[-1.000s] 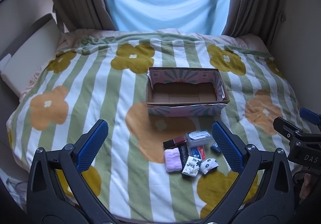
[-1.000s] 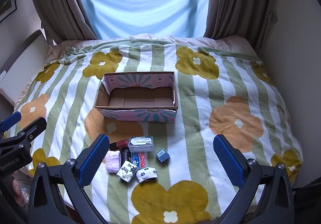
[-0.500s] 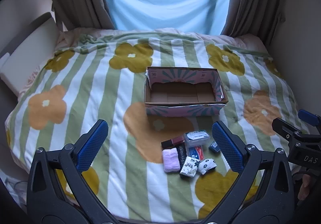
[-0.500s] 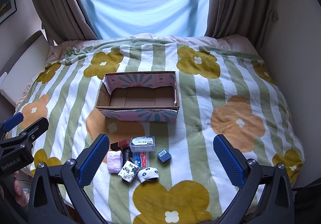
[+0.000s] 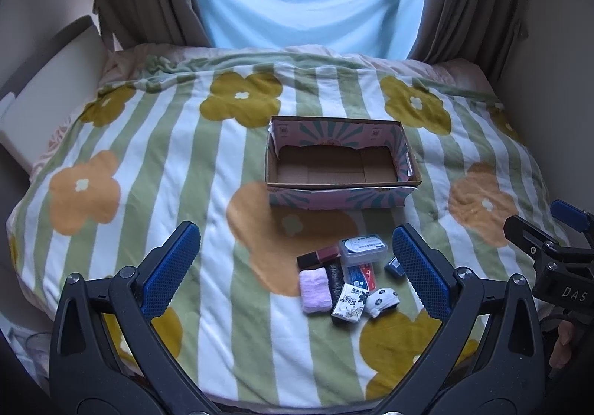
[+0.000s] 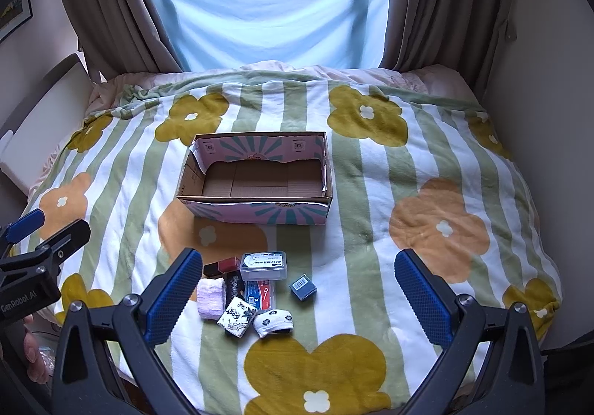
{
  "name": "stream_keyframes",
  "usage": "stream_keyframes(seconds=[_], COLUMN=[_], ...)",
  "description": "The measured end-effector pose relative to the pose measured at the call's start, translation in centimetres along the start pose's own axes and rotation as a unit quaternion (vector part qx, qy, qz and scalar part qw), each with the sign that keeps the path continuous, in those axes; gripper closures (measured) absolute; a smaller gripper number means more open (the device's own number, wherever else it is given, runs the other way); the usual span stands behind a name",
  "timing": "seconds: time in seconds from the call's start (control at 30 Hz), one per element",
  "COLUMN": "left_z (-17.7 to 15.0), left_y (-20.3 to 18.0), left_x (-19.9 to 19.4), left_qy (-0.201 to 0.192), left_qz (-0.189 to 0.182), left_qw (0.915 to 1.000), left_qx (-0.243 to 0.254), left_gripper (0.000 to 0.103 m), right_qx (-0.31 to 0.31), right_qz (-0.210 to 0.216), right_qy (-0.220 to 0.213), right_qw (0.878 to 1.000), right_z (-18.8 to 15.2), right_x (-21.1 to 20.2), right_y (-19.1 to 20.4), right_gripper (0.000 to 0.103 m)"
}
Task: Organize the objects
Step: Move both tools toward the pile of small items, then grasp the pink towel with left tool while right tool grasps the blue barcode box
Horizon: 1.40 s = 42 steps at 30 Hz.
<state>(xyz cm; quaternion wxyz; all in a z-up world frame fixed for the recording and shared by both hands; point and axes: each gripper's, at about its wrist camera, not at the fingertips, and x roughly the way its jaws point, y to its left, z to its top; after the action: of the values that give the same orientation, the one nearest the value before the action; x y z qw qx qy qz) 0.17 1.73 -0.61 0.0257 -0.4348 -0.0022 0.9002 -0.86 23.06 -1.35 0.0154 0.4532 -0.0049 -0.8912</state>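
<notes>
Left wrist view
Left hand-held gripper [image 5: 295, 268]: hanging above the bed with its blue pads spread wide, gripping nothing.
Cardboard box [image 5: 339, 164]: sitting open on the blanket [image 5: 156, 169] at 12 o'clock from the gripper, well apart from it.
Small items: lying in a cluster at 2 o'clock, just inside the right pad; a clear plastic case [image 5: 363, 249] is resting at the far edge, a pink towel roll [image 5: 315, 291] at the near left, a patterned packet [image 5: 348, 304] and a rolled sock [image 5: 381, 301] nearest.
Right hand-held gripper [image 5: 553, 247]: showing at 3 o'clock, only partly in frame.

Right wrist view
Right hand-held gripper [image 6: 299, 290]: hovering with its fingers standing wide apart, gripping nothing.
Cardboard box [image 6: 256, 179]: lying at 11 o'clock.
Small items: sitting between the pads, toward the left one; a small dark box [image 6: 302, 287] is lying just right of the clear plastic case [image 6: 263, 265].
Left hand-held gripper [image 6: 41, 244]: showing at 9 o'clock.
</notes>
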Motion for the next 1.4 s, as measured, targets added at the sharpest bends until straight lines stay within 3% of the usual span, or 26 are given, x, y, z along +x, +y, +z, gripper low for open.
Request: stream_keyframes(seconds=[0.5,0.87,1.07,1.4], left_z=[-0.1,0.2,-0.8,-6.2], left_y=[0.4,1.2,2.1,0.9], left_x=[0.2,1.1,3.6,13.1], left_qy=[0.003,0.020,0.059,0.161], left_qz=[-0.016,-0.021,-0.021,-0.032], left_qw=[0.9998,0.9993,0.9975,0.9857], left_qx=[-0.009,-0.022,-0.033,-0.037], left_gripper=[0.000,0.000,0.000,0.000], right_qx=[-0.004,-0.014,-0.021,-0.055], right_qz=[0.005,0.032,0.047,0.051], right_qy=[-0.003,-0.012,0.001,0.072], right_qw=[1.000,0.999,0.999,0.995], right_z=[0.4,0.7,-0.3,-4.7], right_x=[0.0,0.3,2.7,11.9], right_y=[0.3,-0.5,-1.5,-2.7], right_gripper=[0.001,0.000,0.000,0.000])
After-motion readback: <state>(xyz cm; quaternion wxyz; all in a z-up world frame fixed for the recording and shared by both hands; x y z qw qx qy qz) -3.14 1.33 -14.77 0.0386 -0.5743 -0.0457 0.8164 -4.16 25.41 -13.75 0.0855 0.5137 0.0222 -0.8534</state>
